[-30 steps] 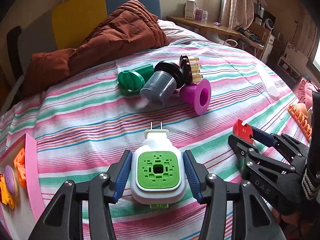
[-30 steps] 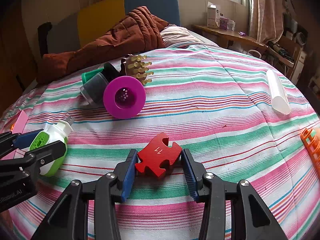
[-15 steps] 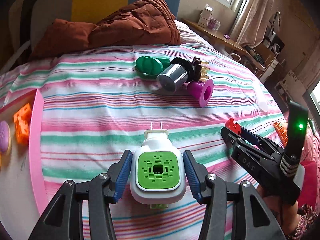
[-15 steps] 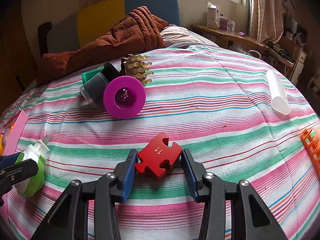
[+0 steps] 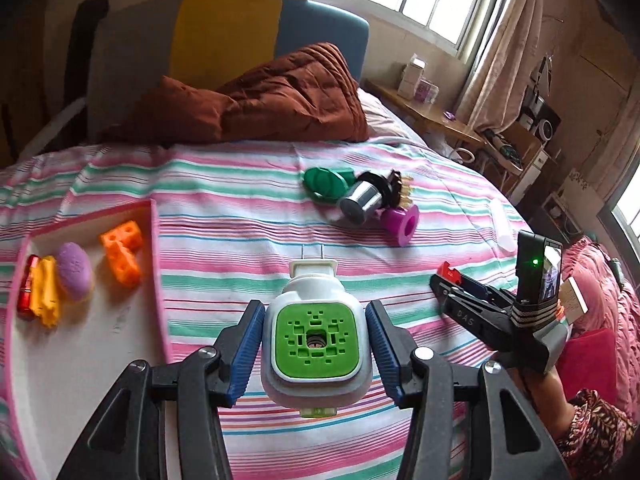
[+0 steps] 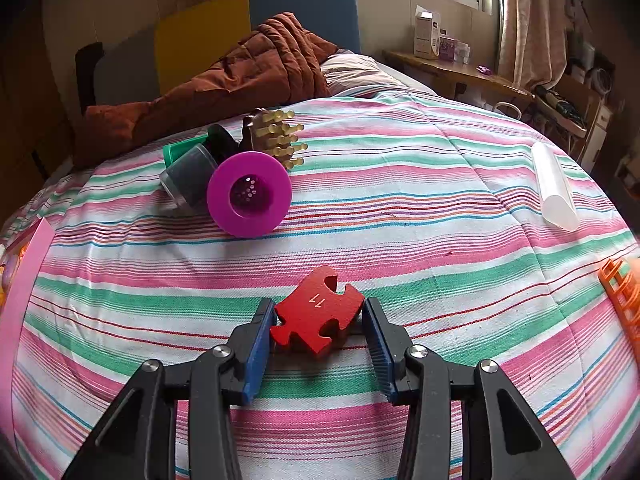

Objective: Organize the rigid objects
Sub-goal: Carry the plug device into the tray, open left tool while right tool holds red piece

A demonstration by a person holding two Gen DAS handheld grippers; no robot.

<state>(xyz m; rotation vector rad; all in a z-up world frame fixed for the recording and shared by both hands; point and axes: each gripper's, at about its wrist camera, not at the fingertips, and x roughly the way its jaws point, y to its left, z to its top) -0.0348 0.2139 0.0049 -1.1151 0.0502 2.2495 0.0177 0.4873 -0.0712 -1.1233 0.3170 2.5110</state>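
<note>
Aloft, left gripper (image 5: 314, 344) clamping plug-in device (image 5: 315, 334), right gripper (image 6: 319, 330) low, pinching red puzzle piece (image 6: 316, 312)

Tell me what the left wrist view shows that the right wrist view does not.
Only the left wrist view shows the left gripper shut on the green-and-white plug-in device, and the pink tray's contents: an orange block and a purple oval.

Only the right wrist view shows the orange rack.

Both show the red puzzle piece, the purple funnel and the striped bedsheet.
</note>
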